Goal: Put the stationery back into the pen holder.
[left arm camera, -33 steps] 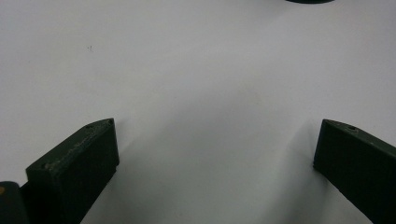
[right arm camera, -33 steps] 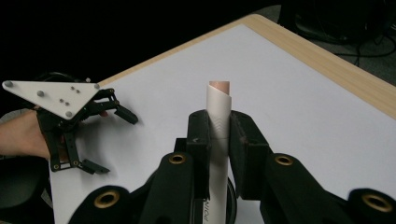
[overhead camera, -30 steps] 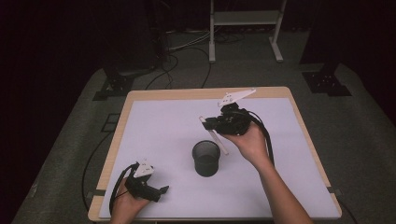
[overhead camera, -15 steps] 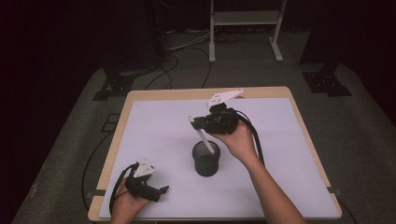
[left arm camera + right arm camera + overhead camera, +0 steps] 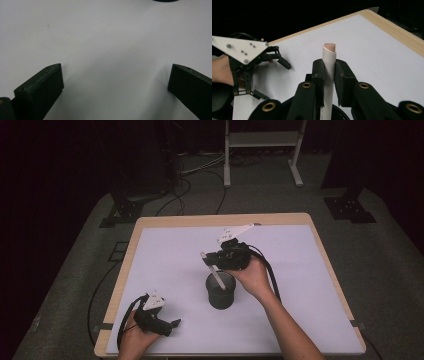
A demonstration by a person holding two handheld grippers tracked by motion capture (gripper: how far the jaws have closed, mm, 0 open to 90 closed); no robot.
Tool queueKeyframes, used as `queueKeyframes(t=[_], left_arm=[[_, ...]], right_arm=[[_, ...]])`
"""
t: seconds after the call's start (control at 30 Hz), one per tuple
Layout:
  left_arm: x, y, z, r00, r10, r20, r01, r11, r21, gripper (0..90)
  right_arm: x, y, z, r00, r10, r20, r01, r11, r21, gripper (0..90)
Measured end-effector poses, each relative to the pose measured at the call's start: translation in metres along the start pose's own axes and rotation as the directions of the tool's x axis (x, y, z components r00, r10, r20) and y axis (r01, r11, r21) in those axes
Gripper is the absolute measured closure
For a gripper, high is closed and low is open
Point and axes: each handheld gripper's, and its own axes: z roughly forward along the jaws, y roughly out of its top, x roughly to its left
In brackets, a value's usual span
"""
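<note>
A black mesh cup (image 5: 220, 293) stands upright near the middle of the white table top (image 5: 165, 255). My right gripper (image 5: 212, 263) hovers just above and behind it, shut on a white pencil-like stick (image 5: 209, 268) with a pink end (image 5: 329, 46). The stick (image 5: 328, 65) is pinched upright between the pads, and its lower end dips inside the cup's rim (image 5: 340, 114). My left gripper (image 5: 171, 325) rests at the table's front left, open with nothing between its fingers. In the left gripper view the jaws stand wide apart over bare white surface, left gripper (image 5: 115, 80).
The table's wooden edge (image 5: 220, 219) frames the white top. A metal stand (image 5: 260, 150) and cables (image 5: 185, 185) lie on the dark floor behind the table. From the right gripper view the left gripper (image 5: 273, 78) and its hand sit across the table.
My right gripper has come down and toward the cup with the white stick, whose lower end now sits inside the cup. The left gripper has stayed still.
</note>
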Motion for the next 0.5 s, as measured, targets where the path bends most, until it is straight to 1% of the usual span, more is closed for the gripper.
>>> queueKeyframes(t=[0.07, 0.13, 0.2, 0.4, 0.47, 0.5], left_arm=[[0.000, 0.000, 0.000, 1.0000, 0.001, 0.000, -0.001, 1.0000, 0.000, 0.0], [0.000, 0.000, 0.000, 1.0000, 0.001, 0.000, -0.001, 1.0000, 0.000, 0.0], [0.000, 0.000, 0.000, 1.0000, 0.001, 0.000, -0.001, 1.0000, 0.000, 0.0], [0.000, 0.000, 0.000, 1.0000, -0.002, 0.000, 0.002, 1.0000, -0.002, 0.0], [0.000, 0.000, 0.000, 1.0000, 0.000, -0.001, 0.000, 1.0000, 0.000, 0.0], [0.000, 0.000, 0.000, 1.0000, 0.000, -0.001, 0.000, 1.0000, 0.000, 0.0]], right_arm=[[-0.001, -0.007, 0.002, 1.0000, -0.005, -0.002, 0.005, 1.000, 0.010, 77.6], [-0.001, -0.008, 0.002, 1.0000, -0.005, -0.003, 0.005, 1.000, 0.010, 77.6], [-0.001, -0.016, 0.004, 0.9999, -0.010, -0.004, 0.010, 1.000, 0.016, 77.6], [-0.001, -0.025, 0.006, 0.9998, -0.018, -0.007, 0.018, 0.999, 0.030, 77.5], [-0.001, -0.030, 0.008, 0.9999, -0.014, -0.007, 0.014, 0.999, 0.048, 77.5], [-0.001, -0.030, 0.008, 0.9999, -0.014, -0.007, 0.014, 0.999, 0.048, 77.5]])
